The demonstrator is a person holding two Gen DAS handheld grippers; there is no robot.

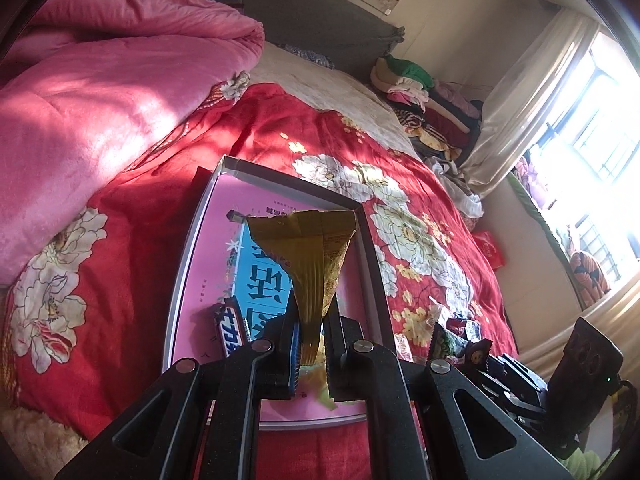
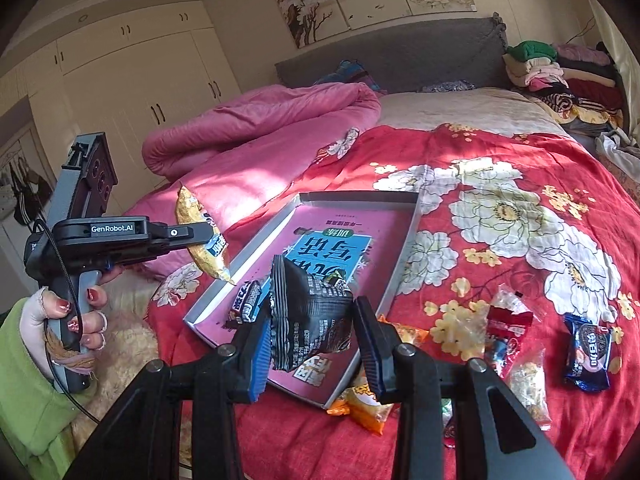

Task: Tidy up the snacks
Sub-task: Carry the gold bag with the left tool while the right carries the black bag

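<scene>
While left gripper (image 1: 310,344) pinches gold bag (image 1: 316,260) over box (image 2: 404,248), right gripper (image 2: 310,344) clamps black bag (image 2: 310,316); loose snacks (image 2: 516,340) at box's 4 o'clock.

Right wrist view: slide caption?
Right gripper holds black snack bag above pink box lid; left gripper carries gold packet.

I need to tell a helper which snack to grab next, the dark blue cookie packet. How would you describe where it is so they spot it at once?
Start at the shallow pink-lined cardboard tray on the red floral bedspread, then look to the loose snacks beside it. The dark blue cookie packet lies flat, farthest from the tray. Unlike the clear crinkly bags next to it, it is opaque and shows a round cookie.
</scene>
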